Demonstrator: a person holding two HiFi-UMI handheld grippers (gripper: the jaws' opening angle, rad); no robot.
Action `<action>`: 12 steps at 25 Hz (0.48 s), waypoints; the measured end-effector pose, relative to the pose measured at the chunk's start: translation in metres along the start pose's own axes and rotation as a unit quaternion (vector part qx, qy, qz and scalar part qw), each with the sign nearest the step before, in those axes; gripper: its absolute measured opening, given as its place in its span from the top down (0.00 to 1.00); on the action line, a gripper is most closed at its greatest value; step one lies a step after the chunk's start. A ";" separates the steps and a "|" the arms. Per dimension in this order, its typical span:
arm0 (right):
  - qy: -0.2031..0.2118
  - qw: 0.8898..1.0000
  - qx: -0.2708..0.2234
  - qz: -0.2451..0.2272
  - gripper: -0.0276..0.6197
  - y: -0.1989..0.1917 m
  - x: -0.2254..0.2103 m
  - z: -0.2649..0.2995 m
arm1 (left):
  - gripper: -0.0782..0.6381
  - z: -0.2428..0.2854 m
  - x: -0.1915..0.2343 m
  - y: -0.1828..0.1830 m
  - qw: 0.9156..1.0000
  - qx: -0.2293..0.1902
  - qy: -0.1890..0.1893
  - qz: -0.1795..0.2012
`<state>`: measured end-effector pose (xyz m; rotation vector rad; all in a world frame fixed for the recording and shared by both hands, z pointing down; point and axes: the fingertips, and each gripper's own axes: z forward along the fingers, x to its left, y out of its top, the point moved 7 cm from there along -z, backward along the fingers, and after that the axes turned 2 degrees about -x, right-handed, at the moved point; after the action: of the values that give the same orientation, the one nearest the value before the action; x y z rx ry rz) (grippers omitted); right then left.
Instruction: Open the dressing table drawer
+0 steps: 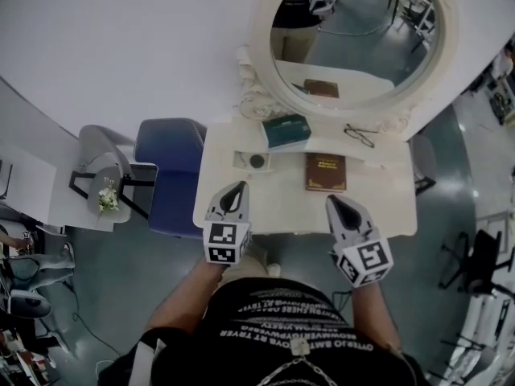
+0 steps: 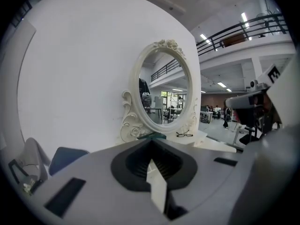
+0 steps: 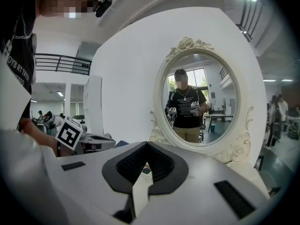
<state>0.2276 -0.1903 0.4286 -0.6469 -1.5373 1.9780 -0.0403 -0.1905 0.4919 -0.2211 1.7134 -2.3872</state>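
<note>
Here's how we're set up. Both tongs float side by side just over the front edge of the counter (image 1: 278,203), noses aimed at the mirror (image 1: 354,34) and tipped a little downward. The left tongs (image 1: 239,186) are pressed together with nothing in them, and the left gripper view backs that up. The right tongs (image 1: 335,202) are the same, closed and empty. Our guess at the why is that this is a carrying pose, with both tools up at tabletop height rather than down where a handle would be.

We honestly can't see the drawer itself. It would sit under the counter's front lip, and the head view looks down so steeply that the lip hides its face. Nothing boxy pokes out past that edge, so we reckon it's pushed in, but that's our read and not something the views show.

The stuff on top all sits toward the back by the mirror, probably so it's within reach of whoever sits there. That also leaves the front strip free for the tongs to work over.

The count:
- two tongs
- one mirror
- one teal box (image 1: 286,129)
- one brown book (image 1: 326,171)
- one pair of glasses (image 1: 360,135)
- one little tray (image 1: 241,160) with a dark round thing in it
- one blue chair (image 1: 170,175), tucked just beside the counter on the left
</note>
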 end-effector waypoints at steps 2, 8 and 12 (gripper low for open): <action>-0.001 1.000 -0.007 -0.003 0.95 0.005 0.002 0.000 | 0.89 -0.008 0.001 0.013 1.000 -0.014 -0.001 0.002; -0.005 0.999 -0.028 -0.016 0.95 0.019 0.009 0.000 | 0.89 -0.033 -0.002 0.047 0.999 -0.047 -0.012 0.024; -0.007 0.999 -0.032 -0.028 0.95 0.026 0.013 0.002 | 0.89 -0.046 -0.003 0.065 0.997 -0.063 -0.015 0.034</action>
<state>0.2138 -0.1880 0.4036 -0.6098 -1.6148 1.9029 -0.0433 -0.1676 0.4157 -0.2141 1.8301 -2.2192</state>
